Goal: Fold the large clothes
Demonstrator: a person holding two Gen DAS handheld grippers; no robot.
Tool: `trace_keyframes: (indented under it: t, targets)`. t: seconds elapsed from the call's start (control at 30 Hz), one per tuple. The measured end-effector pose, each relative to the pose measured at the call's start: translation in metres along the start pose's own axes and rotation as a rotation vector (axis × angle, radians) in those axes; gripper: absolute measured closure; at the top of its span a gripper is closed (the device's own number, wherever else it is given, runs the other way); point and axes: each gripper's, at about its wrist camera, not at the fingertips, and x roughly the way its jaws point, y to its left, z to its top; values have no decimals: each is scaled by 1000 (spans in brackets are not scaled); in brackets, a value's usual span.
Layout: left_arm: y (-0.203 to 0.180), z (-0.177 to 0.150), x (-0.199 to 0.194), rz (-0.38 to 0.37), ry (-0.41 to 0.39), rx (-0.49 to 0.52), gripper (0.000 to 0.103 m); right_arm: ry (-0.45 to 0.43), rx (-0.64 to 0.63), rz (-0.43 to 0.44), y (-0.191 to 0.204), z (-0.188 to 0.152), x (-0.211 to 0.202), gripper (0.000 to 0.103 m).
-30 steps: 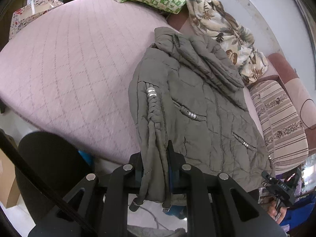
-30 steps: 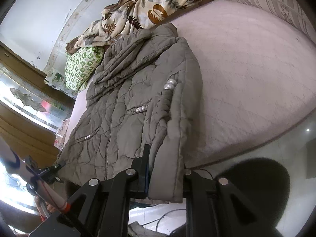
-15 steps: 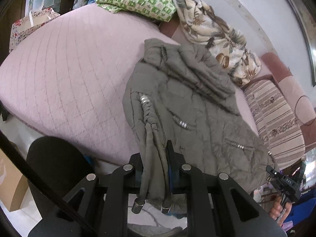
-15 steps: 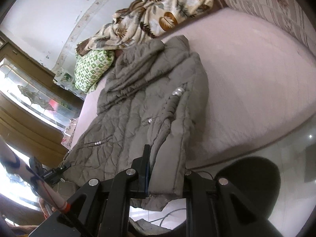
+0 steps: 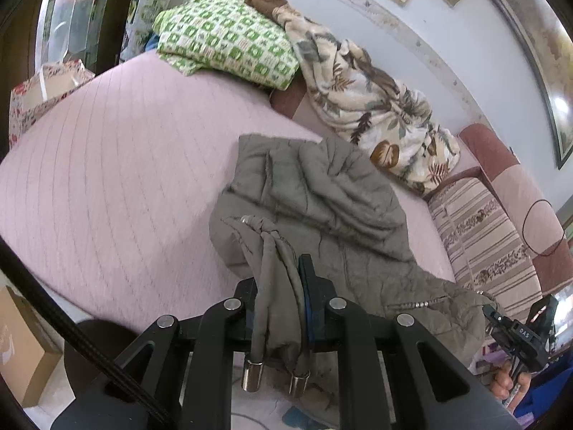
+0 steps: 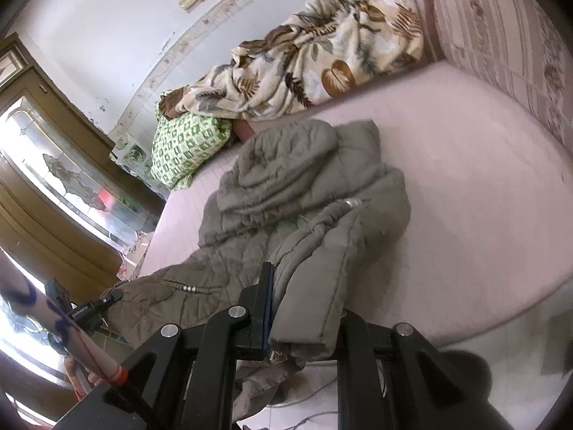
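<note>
While most of the grey quilted jacket (image 5: 322, 208) is spread out on the pink bed (image 5: 107, 186), its near hem is lifted off the mattress edge at both corners. The left claw (image 5: 283, 297) is clamped onto the bunched hem with the drawstring, whose two metal cord ends (image 5: 252, 376) are left dangling below. The right claw (image 6: 304, 308) is clenched on the other hem corner (image 6: 311, 297). A leaf-print blanket (image 6: 315, 71) and a green checked pillow (image 5: 229, 46) are piled by the wall.
</note>
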Motion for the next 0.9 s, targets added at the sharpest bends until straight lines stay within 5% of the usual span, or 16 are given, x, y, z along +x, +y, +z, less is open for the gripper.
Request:
trace_keyframes:
  t: [0.43,0.9]
  targets:
    - [-18,76,17,12,-83,-4,88,-69,-46,10,31,89,23,88]
    - [-45,168,97,117,-108,53,88,-104,-10,-27,26,188,86,88]
